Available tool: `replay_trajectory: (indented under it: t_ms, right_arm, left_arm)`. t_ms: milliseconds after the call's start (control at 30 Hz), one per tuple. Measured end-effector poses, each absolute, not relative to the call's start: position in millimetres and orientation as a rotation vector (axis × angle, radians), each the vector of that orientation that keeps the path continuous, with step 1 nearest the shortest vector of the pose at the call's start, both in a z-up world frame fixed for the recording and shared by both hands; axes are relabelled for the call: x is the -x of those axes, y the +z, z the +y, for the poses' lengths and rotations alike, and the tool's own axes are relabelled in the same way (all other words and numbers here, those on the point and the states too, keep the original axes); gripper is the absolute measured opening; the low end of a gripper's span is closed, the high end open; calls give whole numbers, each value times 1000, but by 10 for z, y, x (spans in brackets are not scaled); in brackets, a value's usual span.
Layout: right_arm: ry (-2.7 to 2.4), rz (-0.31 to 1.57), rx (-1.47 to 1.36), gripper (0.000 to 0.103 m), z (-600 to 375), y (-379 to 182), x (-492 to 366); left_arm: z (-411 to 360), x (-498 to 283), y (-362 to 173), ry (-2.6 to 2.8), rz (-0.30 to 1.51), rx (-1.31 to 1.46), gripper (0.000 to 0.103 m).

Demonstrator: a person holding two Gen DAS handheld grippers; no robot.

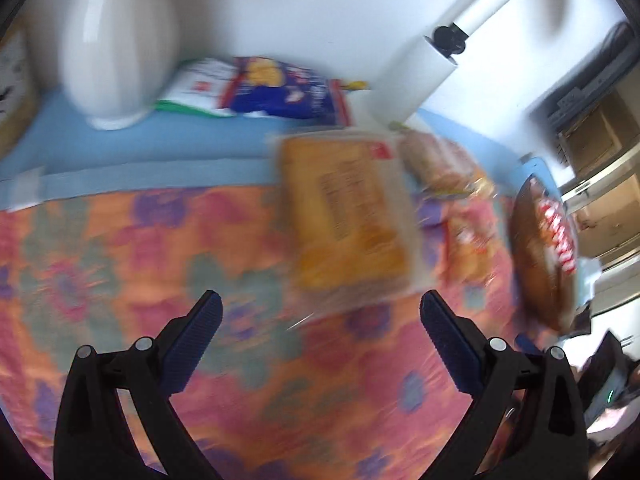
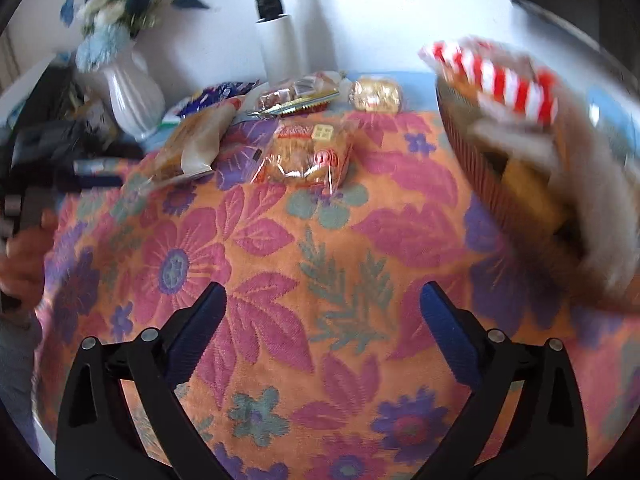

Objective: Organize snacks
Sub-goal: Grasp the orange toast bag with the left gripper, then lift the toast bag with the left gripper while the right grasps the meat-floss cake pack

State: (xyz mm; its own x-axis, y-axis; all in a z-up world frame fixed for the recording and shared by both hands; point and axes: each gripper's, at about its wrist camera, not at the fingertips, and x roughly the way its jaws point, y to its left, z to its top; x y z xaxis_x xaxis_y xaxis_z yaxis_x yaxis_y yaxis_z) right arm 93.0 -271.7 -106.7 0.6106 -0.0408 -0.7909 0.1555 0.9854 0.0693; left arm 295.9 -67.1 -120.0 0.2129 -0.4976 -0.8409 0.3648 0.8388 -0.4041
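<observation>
My left gripper (image 1: 320,312) is open and empty, just short of a clear-wrapped yellow cake pack (image 1: 348,212) lying on the floral cloth. A blue snack bag (image 1: 280,88) lies beyond it by the wall. My right gripper (image 2: 322,304) is open and empty over the cloth. Ahead of it lie a wrapped pastry pack (image 2: 306,156), the yellow cake pack (image 2: 192,140), a clear pack of brown snacks (image 2: 294,96) and a gold-wrapped snack (image 2: 376,94). A brown woven basket (image 2: 480,160) at the right holds a red-and-white striped pack (image 2: 504,76) and other snacks; it also shows in the left wrist view (image 1: 532,248).
A white vase (image 1: 116,40) stands at the back left, with blue flowers in the right wrist view (image 2: 132,96). A white post (image 1: 424,68) rises by the wall. A blue mat (image 1: 200,136) lies under the floral cloth (image 2: 320,240). The person's hand (image 2: 24,256) is at the left.
</observation>
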Motion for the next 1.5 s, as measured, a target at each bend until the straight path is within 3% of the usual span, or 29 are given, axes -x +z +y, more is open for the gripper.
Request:
replay_trajectory:
  t_ms: [133,333,767,1033,1200,1433,1500]
  right_arm:
    - [-84,920,0,99,-2637,-816,-1152]
    - [-31,946,79,98,-2582,-880,-1608]
    - [-18,899,135,99,-2558,-1102,-2240]
    - [9,955,138,96,-2559,-1221,-2248]
    - [77,1100,43,92,-2522,-1332,-1996]
    - [79,1042,-28,91,-2584,-1160,-1832]
    - [53,1064,-39,87,-2634,-1191,-1923]
  left_arm:
    - [-1077,-3090,-1330,-511,1213,76,98]
    - [-1369,-3102,-1410,-466,1127,-27,98]
    - [-1327,-2829,-1464,-541,1007,-115,98]
    - [-1442,-2698,-1485,-494,994,-182,98]
    - [-1467,-2699,-1502,-498,996,-176,98]
    - [-1334,-2803,-1445,-510,1000,-154,98]
    - [-1298,-2826,-1434,-517,1002,-144,98]
